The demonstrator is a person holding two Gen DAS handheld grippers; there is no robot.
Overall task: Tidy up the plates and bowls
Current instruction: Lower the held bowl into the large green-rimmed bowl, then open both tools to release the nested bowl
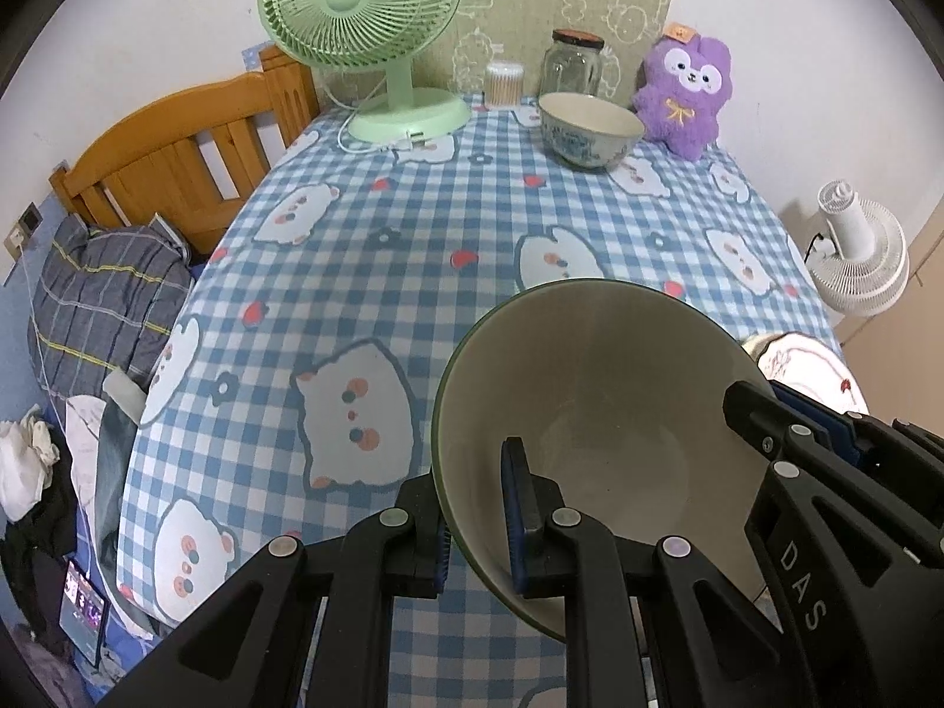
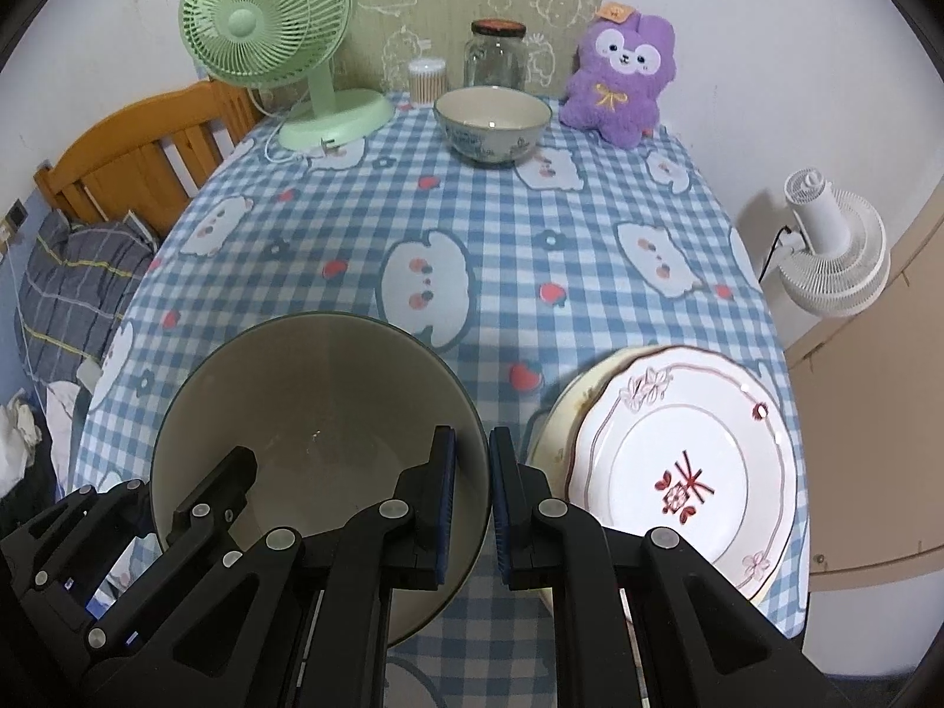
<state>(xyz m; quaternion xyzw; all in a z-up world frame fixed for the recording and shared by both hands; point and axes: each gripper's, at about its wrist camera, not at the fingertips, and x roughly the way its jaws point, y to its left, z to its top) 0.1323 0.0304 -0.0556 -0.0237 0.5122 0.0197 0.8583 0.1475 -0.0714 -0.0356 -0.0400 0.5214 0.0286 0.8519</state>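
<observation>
A large green-rimmed bowl (image 1: 596,413) with a pale inside is held near the table's front edge. My left gripper (image 1: 478,507) is shut on its left rim, one finger inside and one outside. My right gripper (image 2: 472,472) is shut on its right rim (image 2: 318,413) the same way, and shows in the left wrist view (image 1: 826,460). A white plate with a red pattern (image 2: 678,460) lies on a cream plate (image 2: 566,407) at the front right. A blue-patterned bowl (image 2: 492,124) stands at the back, also in the left wrist view (image 1: 590,127).
The table has a blue checked cloth (image 2: 507,271). At the back stand a green fan (image 2: 277,41), a cotton-swab tub (image 2: 428,79), a glass jar (image 2: 494,56) and a purple plush toy (image 2: 619,76). A white fan (image 2: 826,253) stands off the right edge, a wooden bed (image 1: 171,159) to the left.
</observation>
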